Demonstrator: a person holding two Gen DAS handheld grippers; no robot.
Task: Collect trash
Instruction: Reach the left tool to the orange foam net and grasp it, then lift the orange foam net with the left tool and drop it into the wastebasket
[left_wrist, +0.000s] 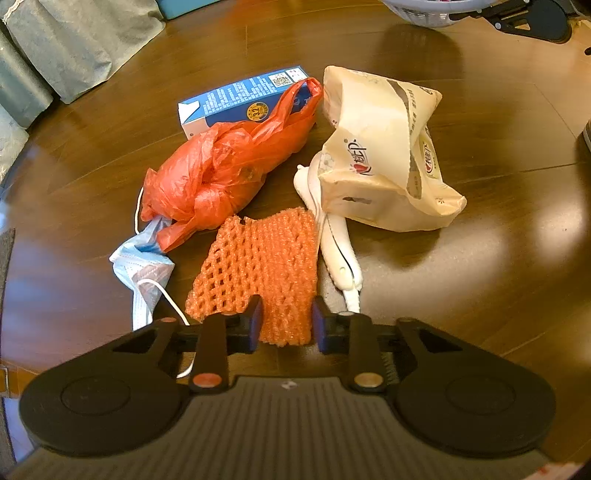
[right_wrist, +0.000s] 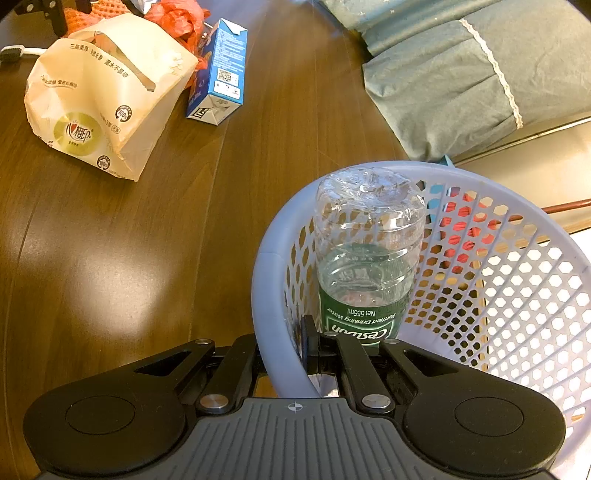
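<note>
1. With the orange foam net (left_wrist: 258, 266) lying flat on the table (left_wrist: 92, 240) straight ahead of my left gripper (left_wrist: 287, 325), its near edge already sits between the two fingers, and the net runs away from the claw toward the heap.
2. My left fingers stand spread, one on each side of that near strip; I can't tell whether the pads touch it yet. I judge a straight squeeze is all this pickup needs, no turning.
3. Just left of the net lies a blue face mask (left_wrist: 142, 266); its ear loop trails close under my left finger, so I'd watch for snagging it.
4. Just right lies a white toothbrush (left_wrist: 341, 254), partly under the cream tissue pack (left_wrist: 384, 155). Behind sit the red plastic bag (left_wrist: 221, 166) and the blue carton (left_wrist: 240, 99).
5. My right gripper (right_wrist: 314, 343) is well apart from the heap, over the rim of the basket (right_wrist: 266, 280), pinching a clear water bottle (right_wrist: 365, 258) that points base-forward into the basket.
6. So the left hand is the nearer one for the net.
</note>
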